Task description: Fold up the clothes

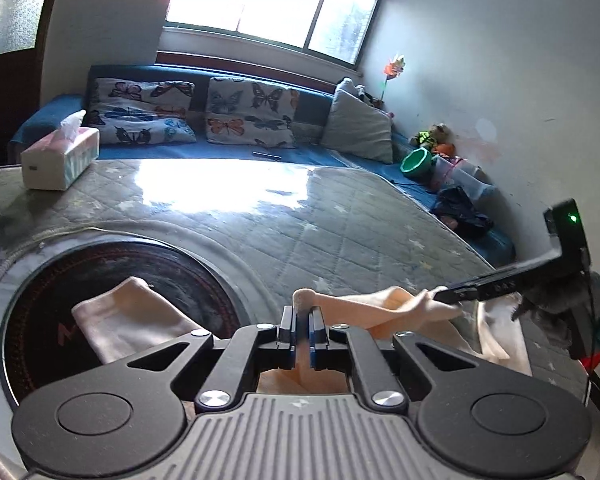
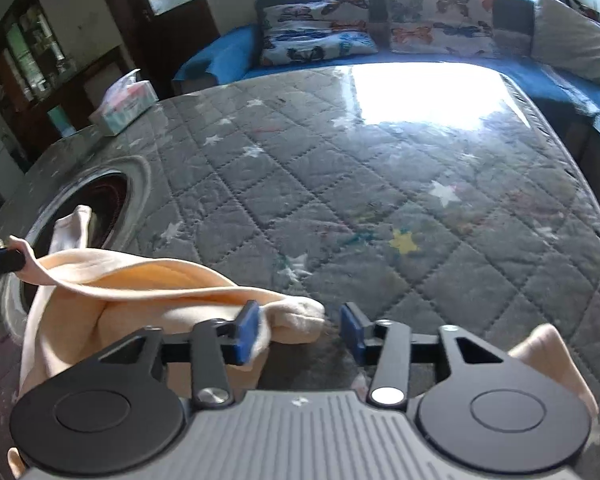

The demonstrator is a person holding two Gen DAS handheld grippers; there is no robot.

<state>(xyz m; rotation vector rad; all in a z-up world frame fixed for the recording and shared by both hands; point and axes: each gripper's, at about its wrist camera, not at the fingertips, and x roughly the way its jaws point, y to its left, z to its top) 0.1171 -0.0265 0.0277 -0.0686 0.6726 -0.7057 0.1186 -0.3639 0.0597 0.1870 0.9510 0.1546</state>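
On the quilted, star-printed worktop [image 2: 380,184] a soft peach garment [image 2: 140,280] hangs stretched between the two tongs. Left tongs [image 1: 302,330] are pinched tight on one bunched edge; right tongs [image 2: 299,330] sit wide apart with the other corner draped over one blue pad [image 2: 247,330]. A folded pale cloth [image 1: 132,320] lies on the round black hob [image 1: 100,288]. Tissue box [image 1: 60,156] at the far corner, butterfly cushions [image 1: 248,112] on the blue sofa [image 1: 52,120] under a bright window [image 1: 276,0].
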